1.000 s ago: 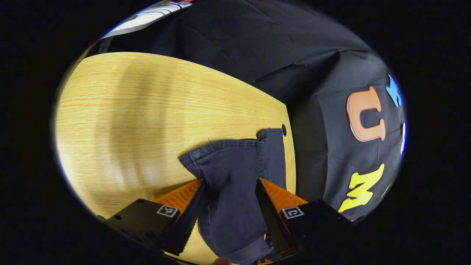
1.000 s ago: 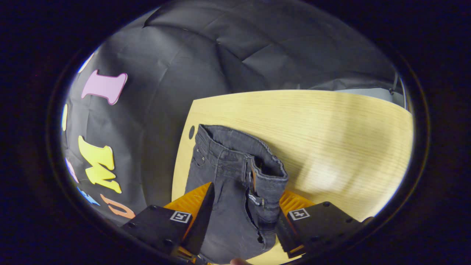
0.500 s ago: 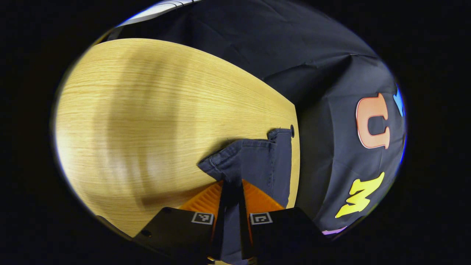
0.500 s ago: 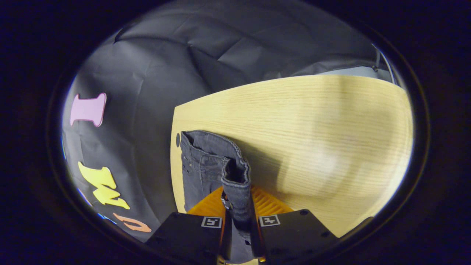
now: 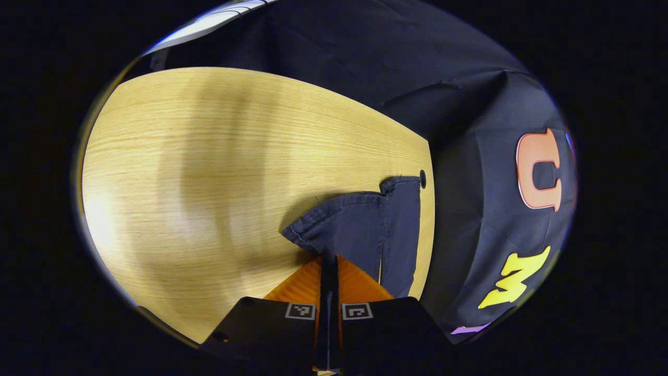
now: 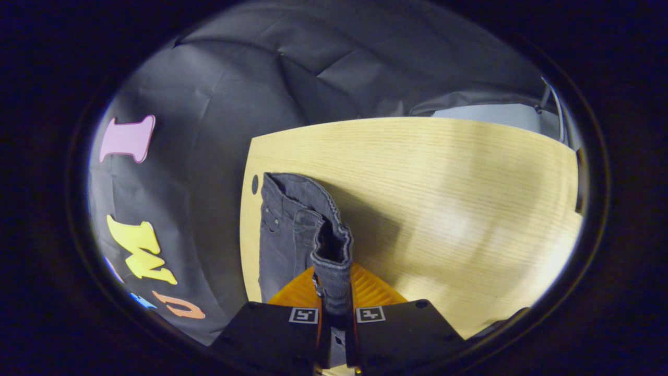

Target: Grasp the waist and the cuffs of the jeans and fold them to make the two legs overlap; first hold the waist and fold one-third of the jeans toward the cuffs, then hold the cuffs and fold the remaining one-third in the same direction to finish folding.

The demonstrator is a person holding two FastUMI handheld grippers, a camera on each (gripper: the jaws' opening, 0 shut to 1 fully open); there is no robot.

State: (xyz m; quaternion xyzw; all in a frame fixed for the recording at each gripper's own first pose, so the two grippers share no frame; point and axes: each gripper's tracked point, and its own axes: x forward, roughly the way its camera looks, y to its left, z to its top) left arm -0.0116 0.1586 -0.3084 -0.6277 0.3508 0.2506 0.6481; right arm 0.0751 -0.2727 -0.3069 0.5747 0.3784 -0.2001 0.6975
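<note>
- On the wooden table (image 5: 209,156), near its corner, the jeans (image 6: 284,235) lie.
- Left gripper (image 5: 329,263) pinches a cuff (image 5: 344,230).
- Right gripper (image 6: 333,292) clamps the raised waist (image 6: 331,250).

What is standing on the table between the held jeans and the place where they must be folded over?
Nothing visible. The left gripper pinches the cuffs, the right gripper pinches the waist, and the bare table lies beyond them.
</note>
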